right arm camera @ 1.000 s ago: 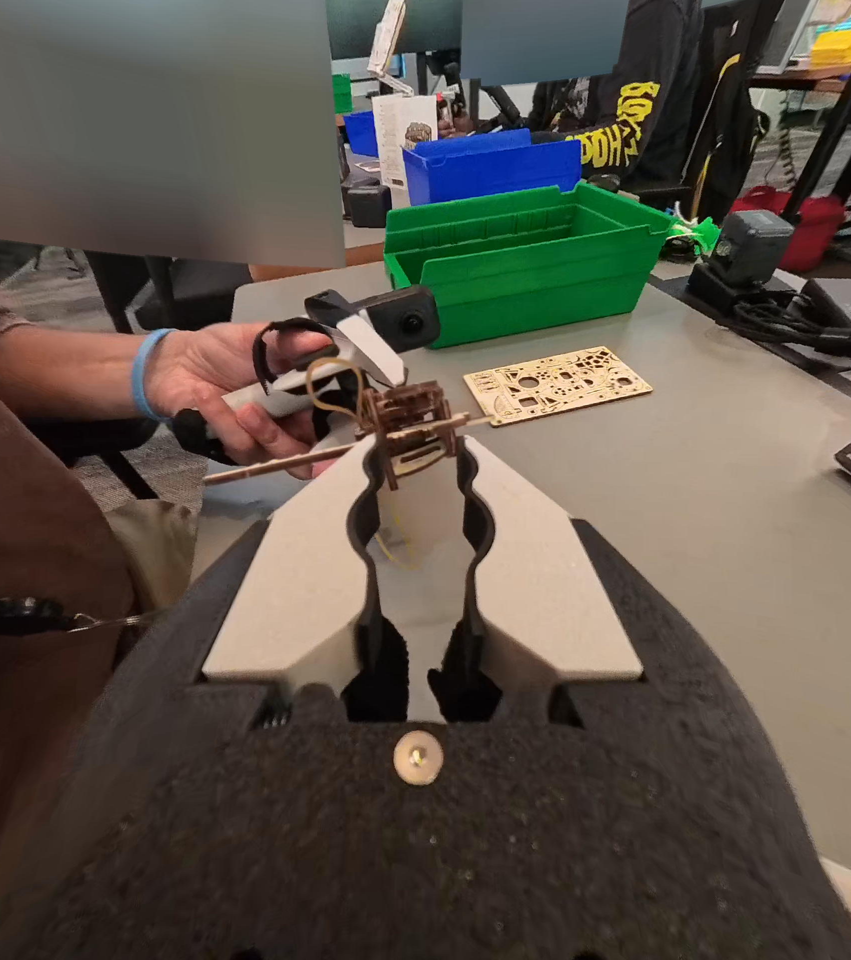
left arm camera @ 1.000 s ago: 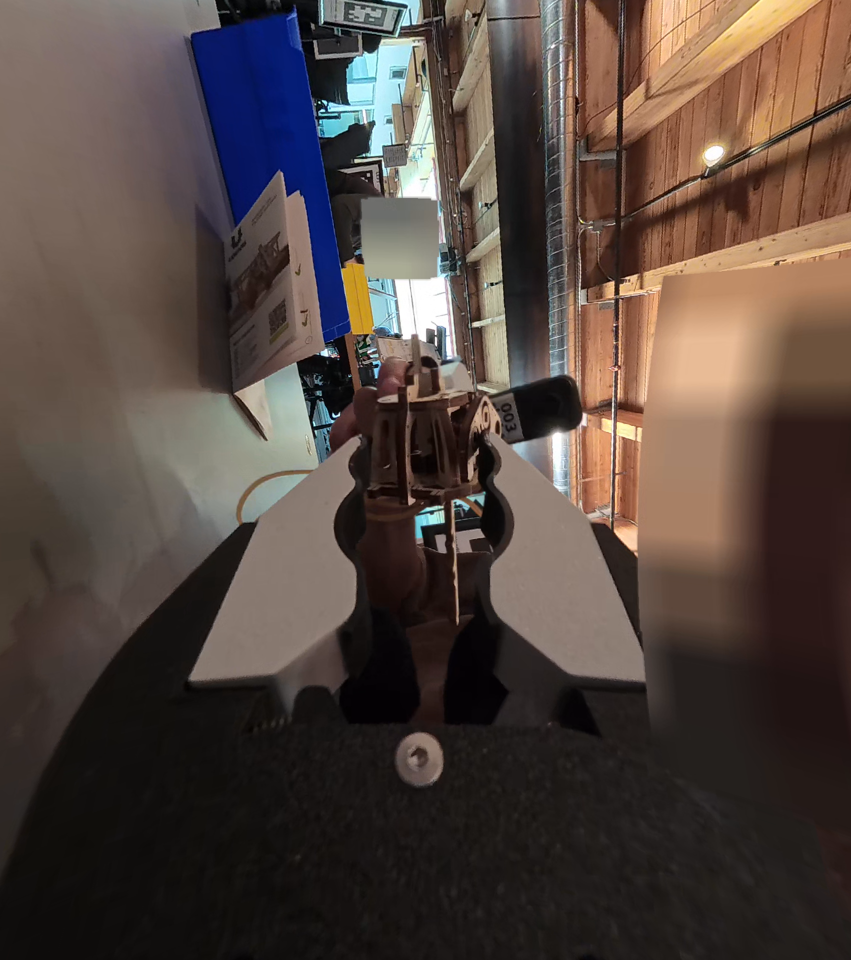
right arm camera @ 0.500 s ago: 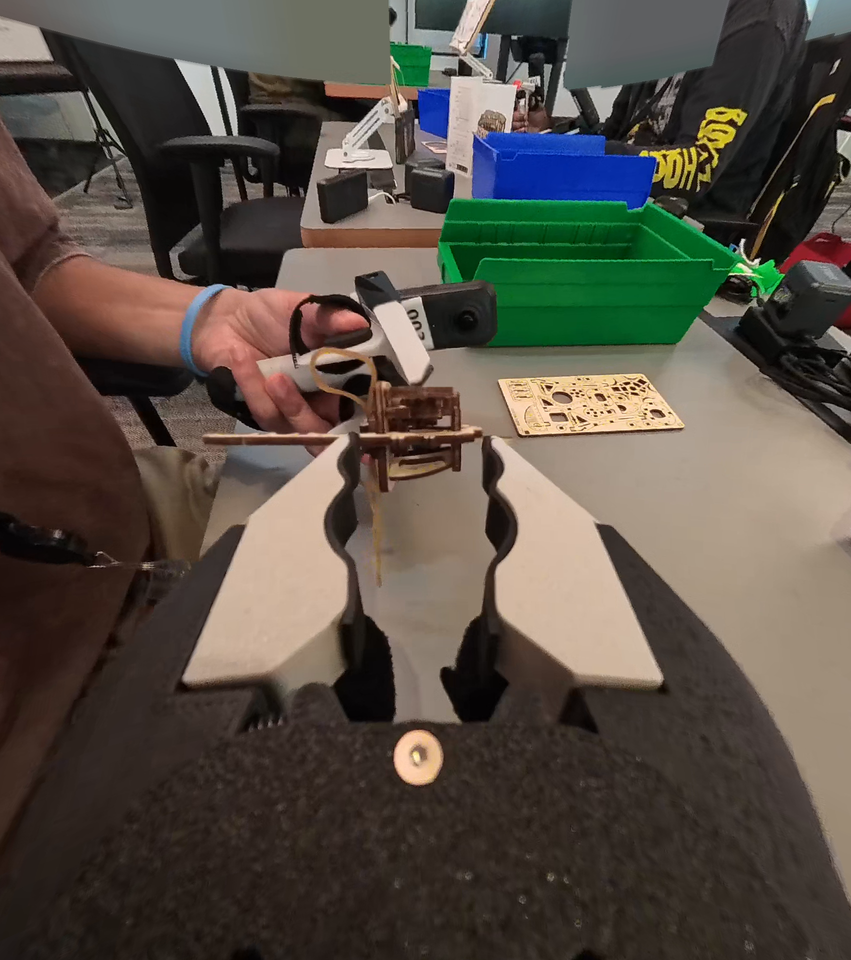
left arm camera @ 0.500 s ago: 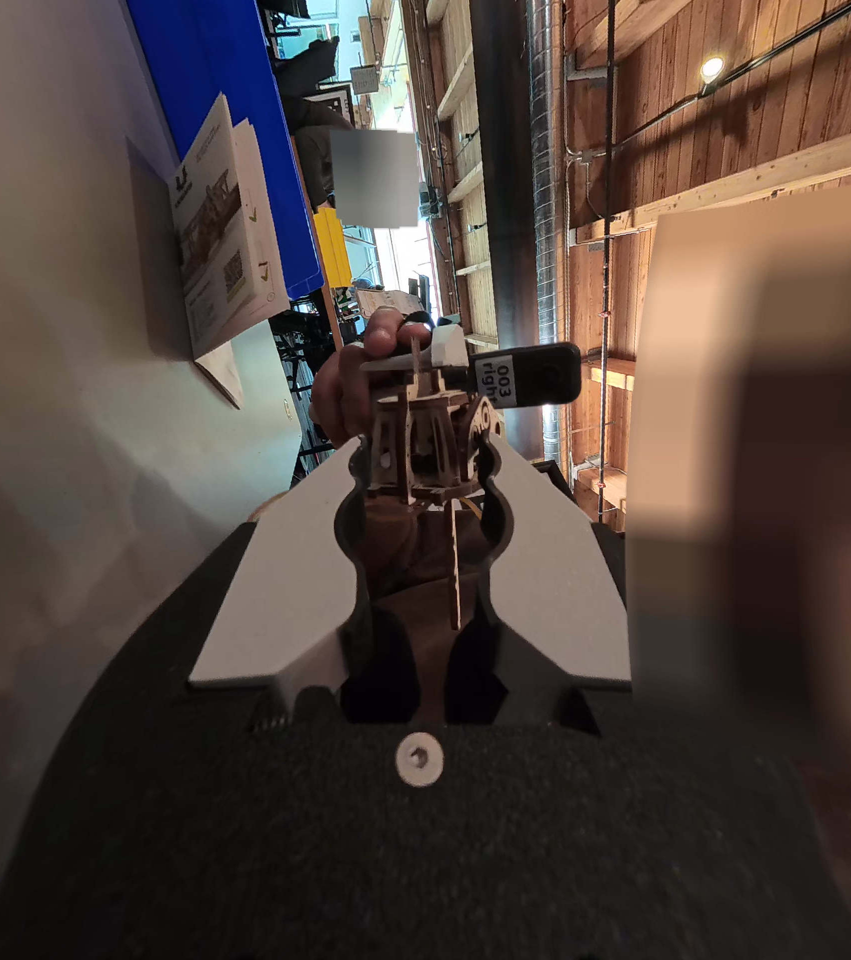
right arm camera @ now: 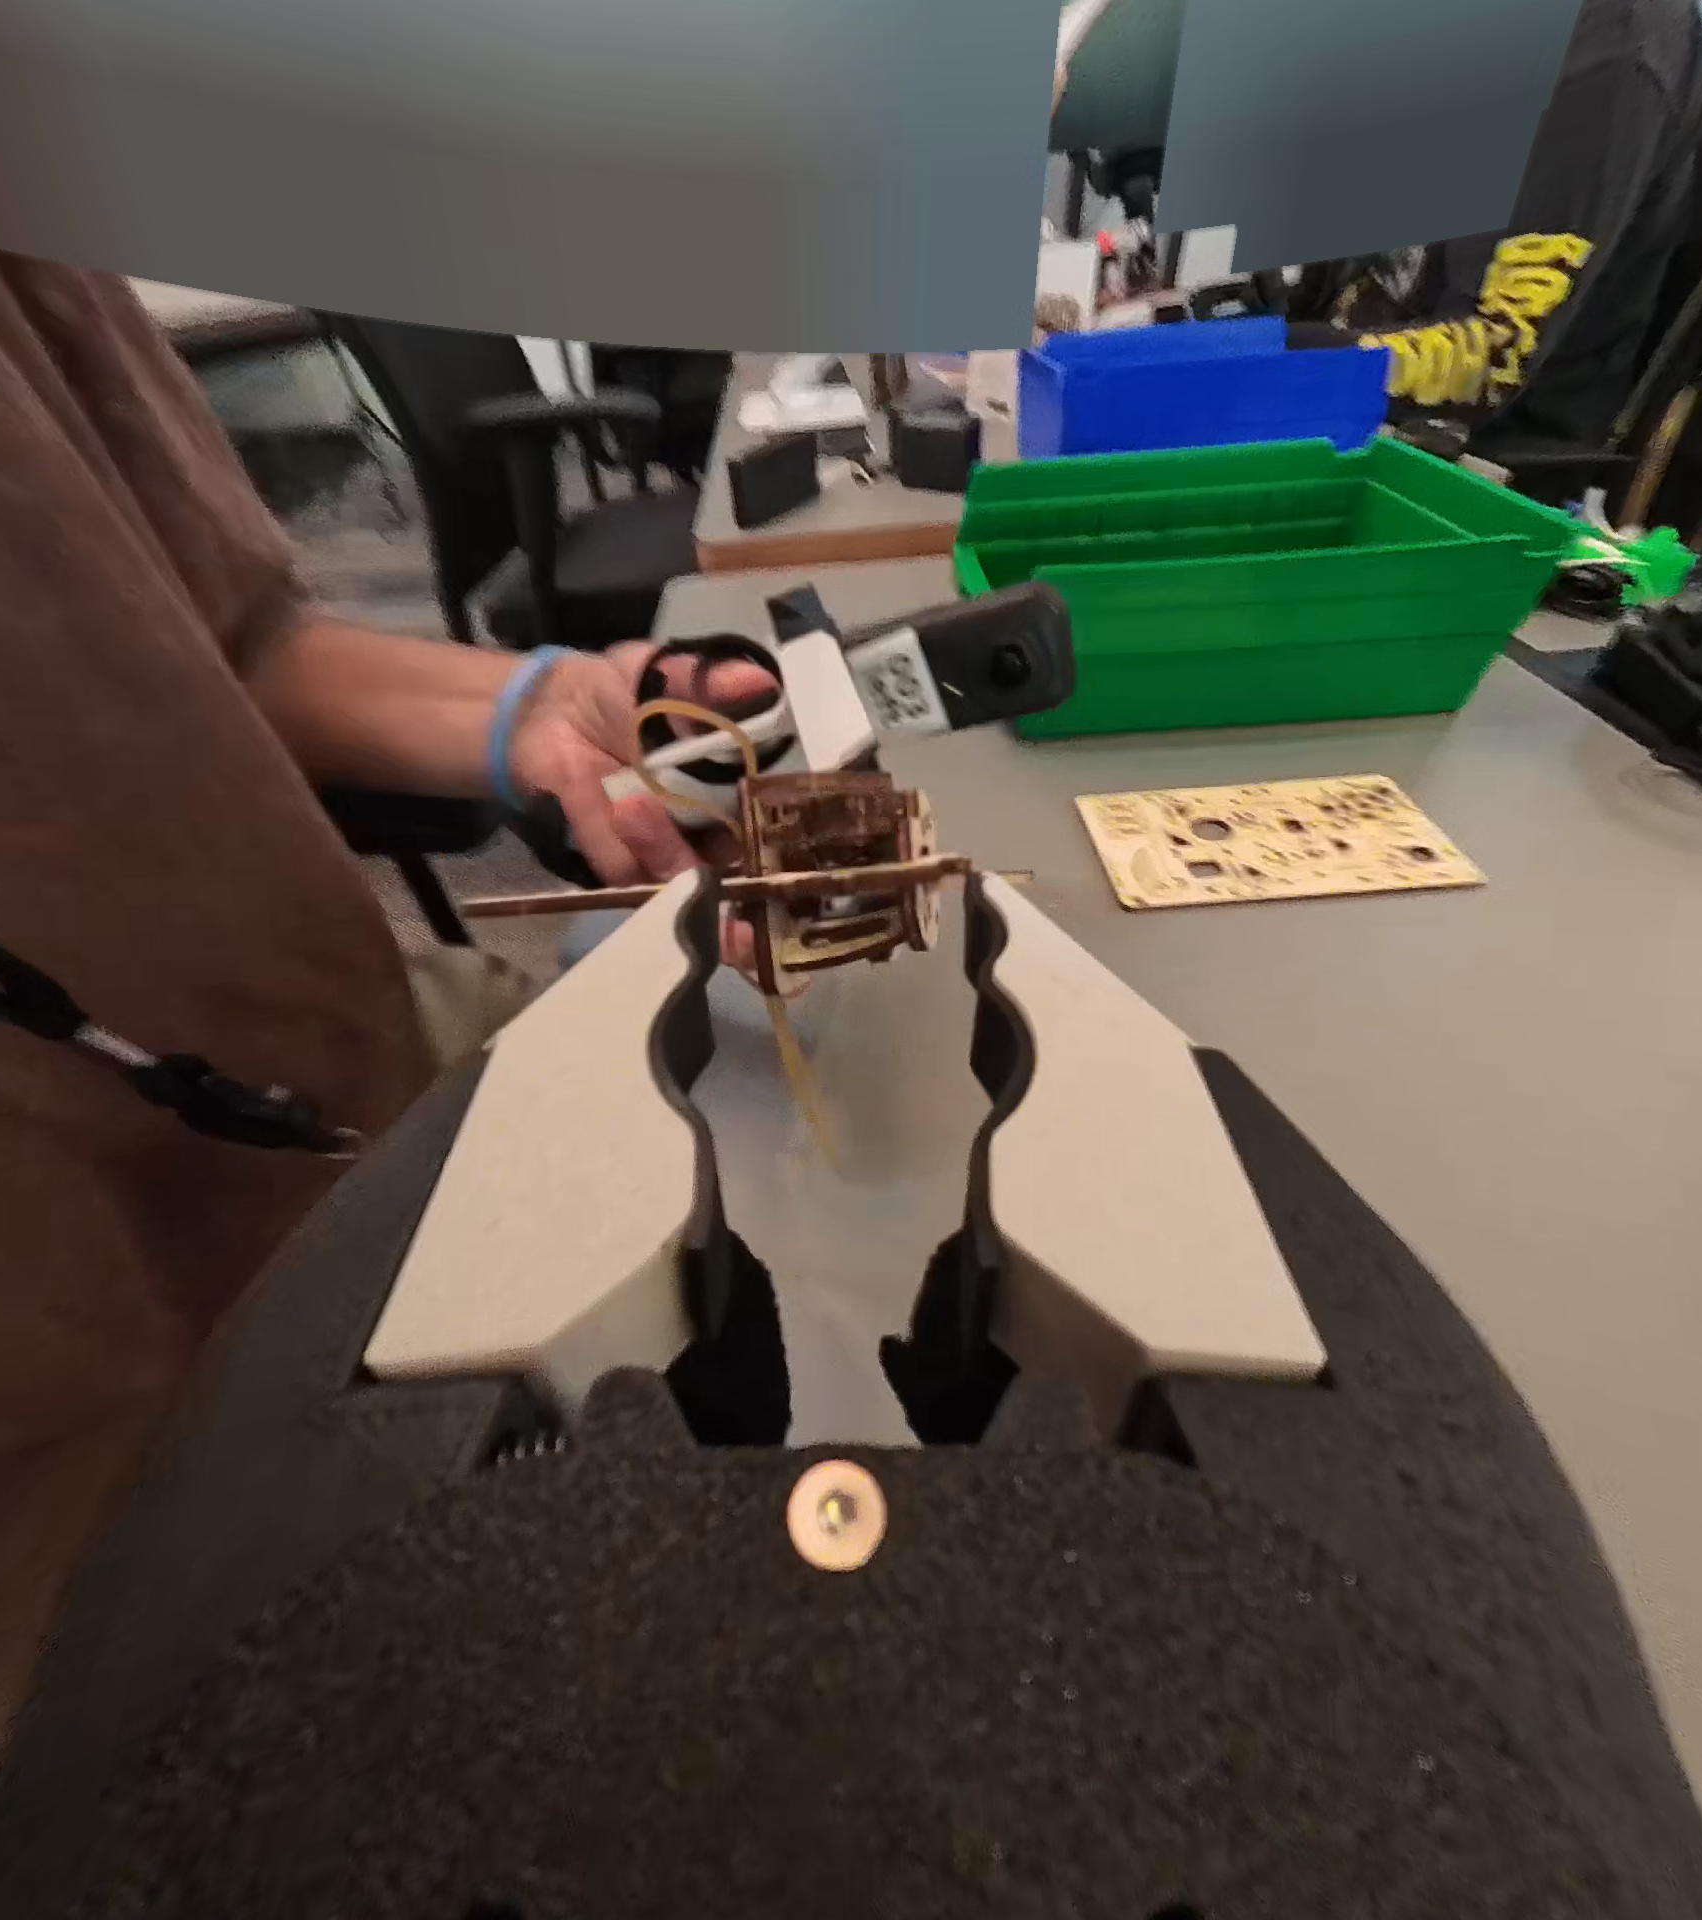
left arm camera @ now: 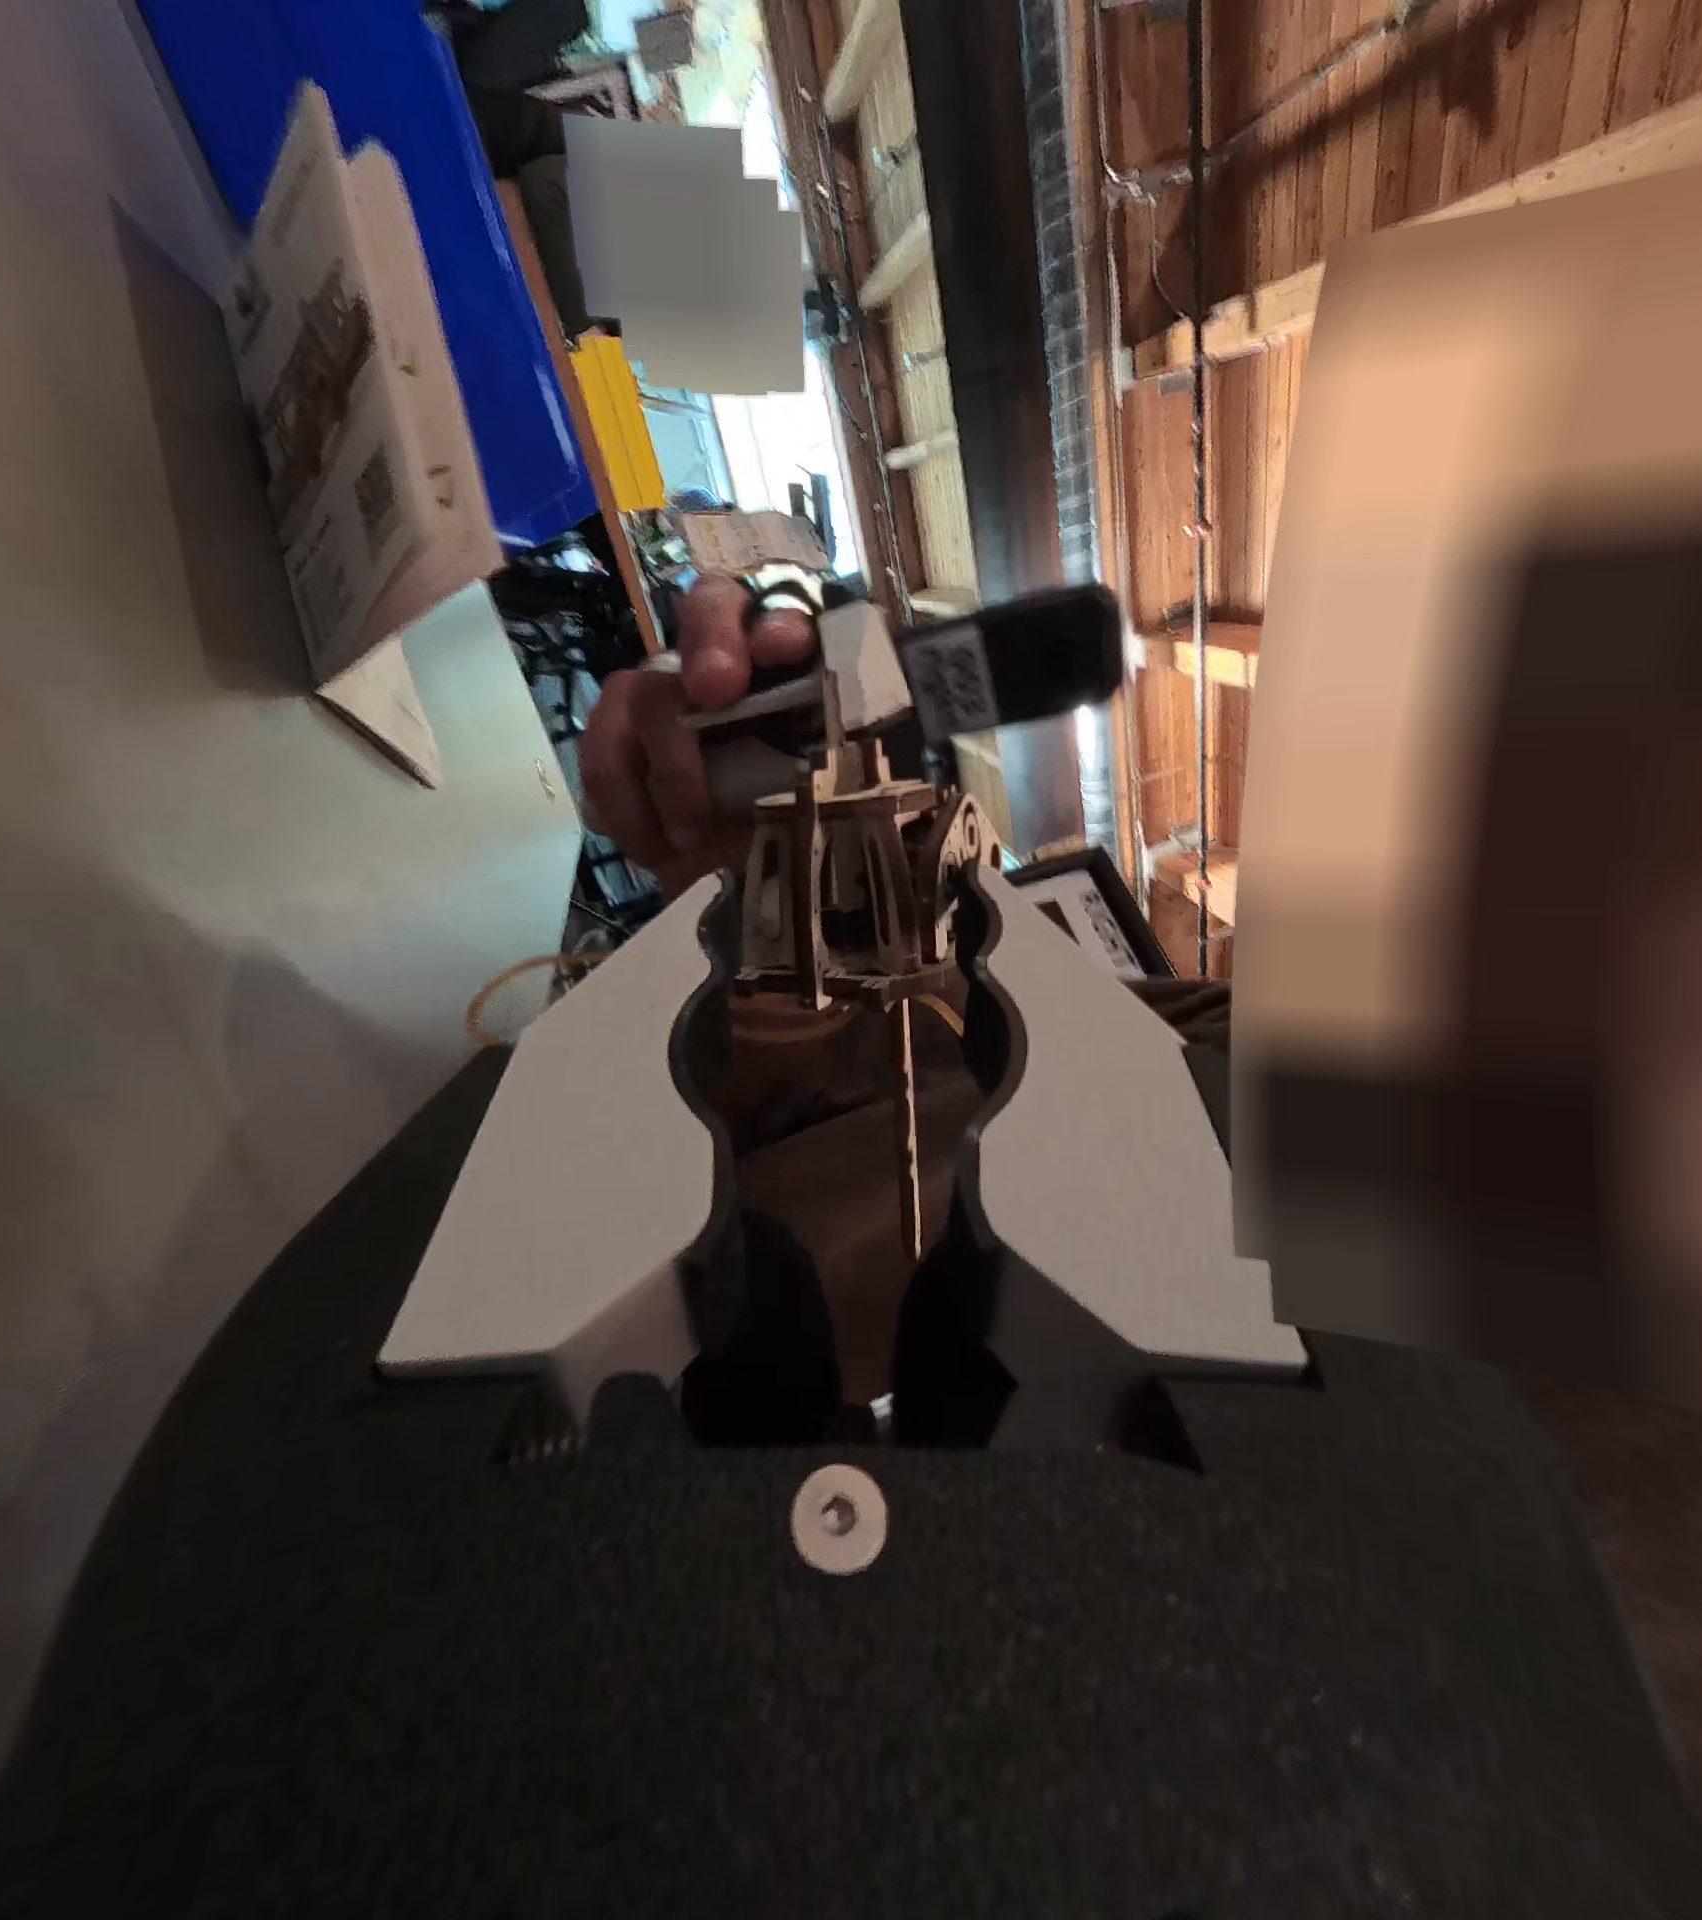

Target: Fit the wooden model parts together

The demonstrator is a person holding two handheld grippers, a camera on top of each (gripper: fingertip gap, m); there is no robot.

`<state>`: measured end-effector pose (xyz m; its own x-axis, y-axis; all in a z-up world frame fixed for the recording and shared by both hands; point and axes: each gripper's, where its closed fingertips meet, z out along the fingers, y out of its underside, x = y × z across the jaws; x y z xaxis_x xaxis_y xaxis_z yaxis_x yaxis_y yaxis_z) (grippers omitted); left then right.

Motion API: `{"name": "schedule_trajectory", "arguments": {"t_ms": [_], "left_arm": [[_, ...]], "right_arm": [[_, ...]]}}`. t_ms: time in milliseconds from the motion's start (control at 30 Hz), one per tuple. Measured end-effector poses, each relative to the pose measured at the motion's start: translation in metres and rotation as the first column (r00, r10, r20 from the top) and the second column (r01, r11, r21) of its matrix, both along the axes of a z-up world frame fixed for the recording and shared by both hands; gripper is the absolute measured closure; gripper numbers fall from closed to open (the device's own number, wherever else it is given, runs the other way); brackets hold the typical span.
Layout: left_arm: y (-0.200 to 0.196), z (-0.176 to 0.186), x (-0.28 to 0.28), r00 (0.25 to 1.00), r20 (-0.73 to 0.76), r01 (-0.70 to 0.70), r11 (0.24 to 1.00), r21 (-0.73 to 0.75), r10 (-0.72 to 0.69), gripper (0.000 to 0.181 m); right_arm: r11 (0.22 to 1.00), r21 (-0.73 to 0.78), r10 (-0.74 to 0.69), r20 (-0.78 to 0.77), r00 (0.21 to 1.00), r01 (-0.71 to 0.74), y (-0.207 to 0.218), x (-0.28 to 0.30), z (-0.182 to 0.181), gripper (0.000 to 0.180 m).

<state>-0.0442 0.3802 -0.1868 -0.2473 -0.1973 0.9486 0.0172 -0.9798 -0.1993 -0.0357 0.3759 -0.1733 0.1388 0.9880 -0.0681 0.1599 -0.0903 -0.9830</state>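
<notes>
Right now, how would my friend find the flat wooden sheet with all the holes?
Find the green bin on the grey table. Just in front of it lies the flat wooden parts sheet. Unlike the boxy wooden model held nearby, it is thin, pale and full of cut-outs.

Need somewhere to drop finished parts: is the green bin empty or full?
Empty as far as visible: the right wrist view shows the green bin with bare inner walls and nothing above the rim; its floor is hidden behind the front wall.

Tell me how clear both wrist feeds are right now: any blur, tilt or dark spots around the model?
Left wrist view: rolled sideways, motion-smeared at the booklet, and the wooden model sits backlit and dark between the fingers. Right wrist view: level and evenly lit; wooden model fairly sharp, green bin slightly soft, edges bent by the wide lens.
</notes>
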Motion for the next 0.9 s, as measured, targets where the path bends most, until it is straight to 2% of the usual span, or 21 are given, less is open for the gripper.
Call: {"name": "schedule_trajectory", "arguments": {"t_ms": [33,133,233,300,333,400,433,600,733,900], "left_arm": [[-0.006,0.006,-0.001,0.999,0.027,0.037,0.999,0.022,-0.038,0.142],[-0.028,0.017,-0.001,0.984,0.075,0.155,0.985,0.076,-0.161,0.142],[-0.047,0.020,0.003,0.966,0.088,0.237,0.967,0.093,-0.245,0.142],[-0.058,0.018,0.006,0.951,0.085,0.289,0.953,0.088,-0.296,0.142],[-0.064,0.018,0.007,0.941,0.096,0.317,0.945,0.080,-0.324,0.142],[-0.071,0.022,0.008,0.924,0.130,0.354,0.932,0.074,-0.361,0.142],[-0.074,0.023,0.009,0.917,0.138,0.367,0.927,0.076,-0.374,0.142],[-0.084,0.017,0.014,0.904,0.108,0.408,0.910,0.070,-0.413,0.142],[-0.088,0.015,0.016,0.895,0.108,0.428,0.902,0.057,-0.432,0.142],[-0.091,0.016,0.018,0.888,0.120,0.442,0.896,0.048,-0.444,0.142]], "right_arm": [[0.997,-0.049,0.051,-0.049,0.998,-0.053,-0.007,0.003,0.005,0.134],[0.963,-0.181,0.176,-0.146,0.973,-0.202,-0.022,0.009,0.015,0.133],[0.967,-0.147,0.179,-0.200,0.963,-0.210,-0.023,0.009,0.028,0.131],[0.954,-0.180,0.211,-0.170,0.962,-0.241,-0.027,0.007,0.026,0.119],[0.925,-0.229,0.274,-0.154,0.949,-0.304,-0.035,0.006,0.022,0.115],[0.790,-0.367,0.456,-0.185,0.871,-0.491,-0.062,0.007,0.019,0.117],[0.736,-0.414,0.504,-0.192,0.842,-0.535,-0.068,0.007,0.016,0.118],[0.672,-0.461,0.563,-0.188,0.805,-0.579,-0.079,0.004,0.003,0.128],[0.664,-0.461,0.571,-0.197,0.797,-0.589,-0.080,0.005,0.002,0.136],[0.634,-0.477,0.583,-0.222,0.782,-0.608,-0.085,0.006,0.003,0.133]]}}
